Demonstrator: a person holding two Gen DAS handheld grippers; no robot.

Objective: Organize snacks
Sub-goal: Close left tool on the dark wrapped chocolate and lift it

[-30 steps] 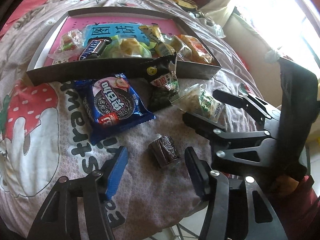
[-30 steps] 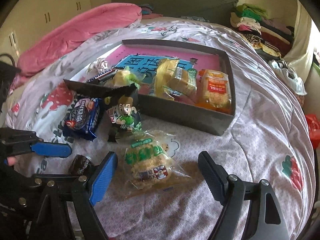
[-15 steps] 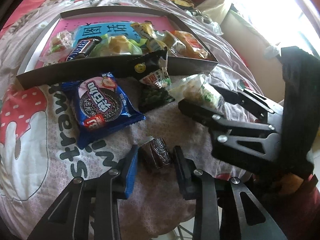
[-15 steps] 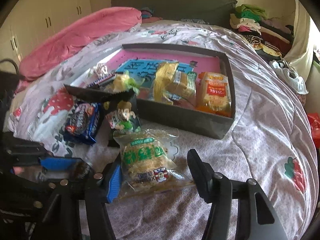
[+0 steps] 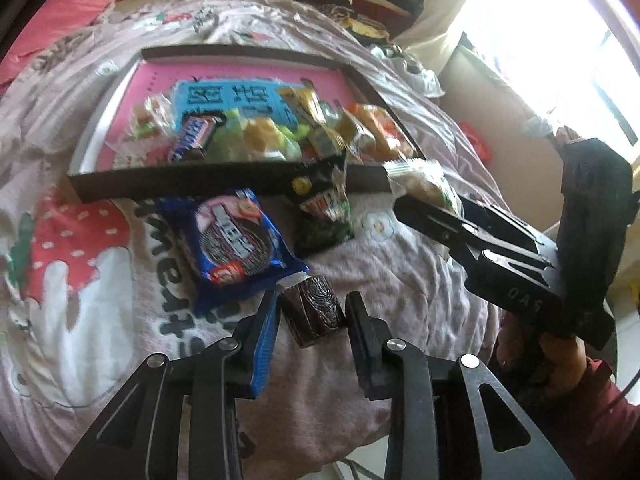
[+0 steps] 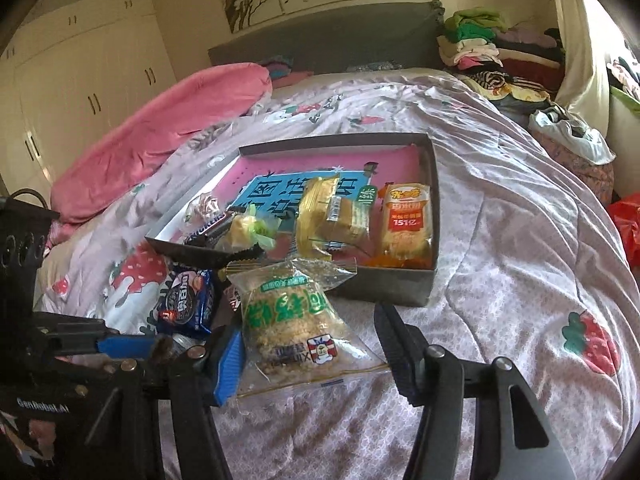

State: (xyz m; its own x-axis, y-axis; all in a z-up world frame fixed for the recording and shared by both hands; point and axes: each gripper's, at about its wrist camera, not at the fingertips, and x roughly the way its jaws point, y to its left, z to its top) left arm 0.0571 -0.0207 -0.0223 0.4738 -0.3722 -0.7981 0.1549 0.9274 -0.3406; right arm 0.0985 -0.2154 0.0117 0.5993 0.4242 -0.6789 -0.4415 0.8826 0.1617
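Left hand-held gripper [image 5: 312,320] clamps brown candy [image 5: 314,310]; right [image 6: 310,344] clamps rice-cake bag [image 6: 294,316]; box [image 6: 424,286] holds snacks.

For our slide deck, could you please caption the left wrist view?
Left gripper closing around a brown wrapped candy on the bedspread.

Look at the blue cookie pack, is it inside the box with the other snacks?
No, the blue cookie pack lies on the bedspread in front of the box, outside its near wall.

A rolled pink quilt [image 6: 160,136] lies at left, white wardrobe doors [image 6: 80,80] upper left, folded clothes pile [image 6: 492,48] upper right, grey padded headboard [image 6: 328,40] centre top.
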